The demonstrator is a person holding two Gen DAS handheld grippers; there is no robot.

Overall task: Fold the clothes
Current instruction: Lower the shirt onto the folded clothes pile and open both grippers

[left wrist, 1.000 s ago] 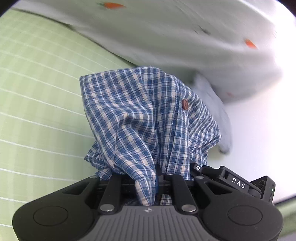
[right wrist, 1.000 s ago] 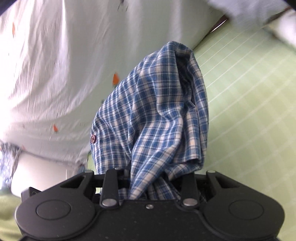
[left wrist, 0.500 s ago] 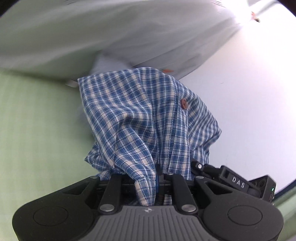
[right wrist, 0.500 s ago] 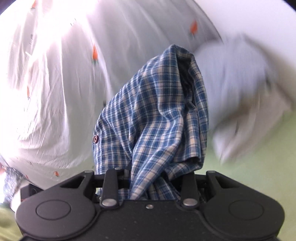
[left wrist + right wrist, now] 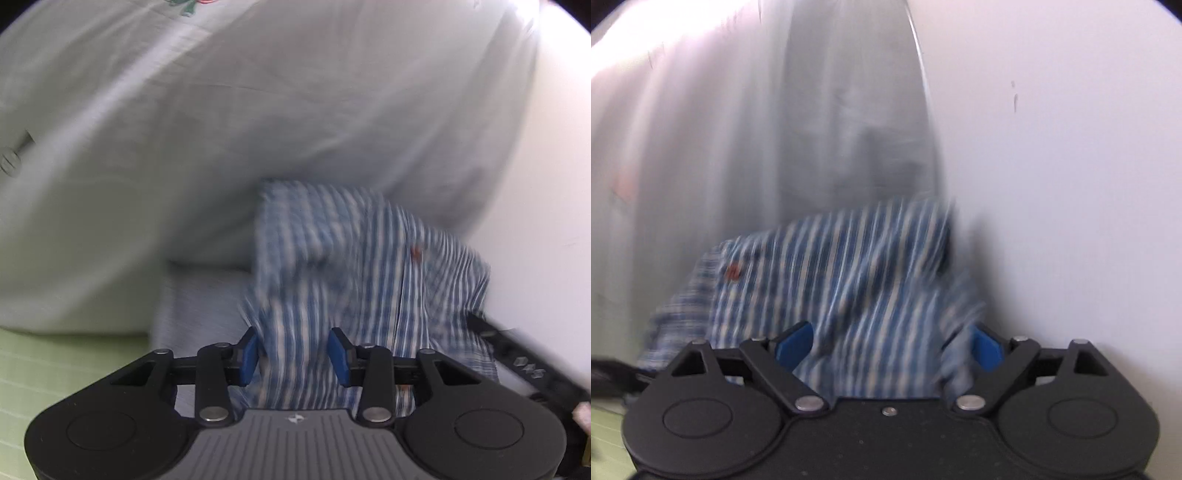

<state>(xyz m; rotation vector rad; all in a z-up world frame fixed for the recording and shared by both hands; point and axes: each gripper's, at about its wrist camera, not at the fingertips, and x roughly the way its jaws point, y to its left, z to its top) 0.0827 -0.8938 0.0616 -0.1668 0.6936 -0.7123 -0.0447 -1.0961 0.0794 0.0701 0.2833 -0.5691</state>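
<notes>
Two tongs have just been opening, and the blue checked shirt [image 5: 354, 280] is bunched between each pair of blue pads without being pinched. The left tongs [image 5: 295, 354] stand partly apart with cloth running through the gap; the right tongs [image 5: 886, 343] stand much wider, the shirt [image 5: 842, 273] heaped in front of them. Both views are smeared by motion, so the shirt's shape is hard to read, but it looks like a compact bundle rather than a spread garment. It sits close against the white patterned bedding [image 5: 258, 110] and beside a pale wall [image 5: 1052, 166], above the green checked bed cover [image 5: 55, 369]. My judgement: this shirt's folding is done and it is being let go onto a pile; any other clothes are left.
</notes>
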